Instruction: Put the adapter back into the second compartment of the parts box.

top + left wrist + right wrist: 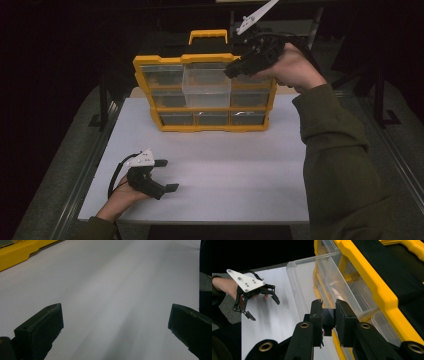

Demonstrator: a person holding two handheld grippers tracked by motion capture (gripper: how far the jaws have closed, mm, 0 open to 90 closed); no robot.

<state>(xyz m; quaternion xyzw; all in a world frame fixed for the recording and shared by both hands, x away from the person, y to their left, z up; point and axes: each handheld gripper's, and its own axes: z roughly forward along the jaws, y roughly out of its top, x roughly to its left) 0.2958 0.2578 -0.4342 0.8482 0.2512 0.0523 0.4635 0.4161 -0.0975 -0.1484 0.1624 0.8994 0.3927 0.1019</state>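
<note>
Clear drawer (206, 86) pulled out of yellow organizer (150, 65) at desk (225, 170) far edge; right gripper (329, 315) fingers pressed together, nothing visibly pinched. Left gripper (167, 175) fingers spread, idle near front-left corner. Drawer not yet removed.

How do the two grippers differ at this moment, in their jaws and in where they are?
The left gripper has its jaws wide apart with nothing between them; the right gripper is shut on a small black part. The left gripper is low over the white table, near the front edge; the right gripper is raised at the top of the yellow organizer, above its pulled-out clear drawer. Both have black jaws and a hand holding them.
</note>
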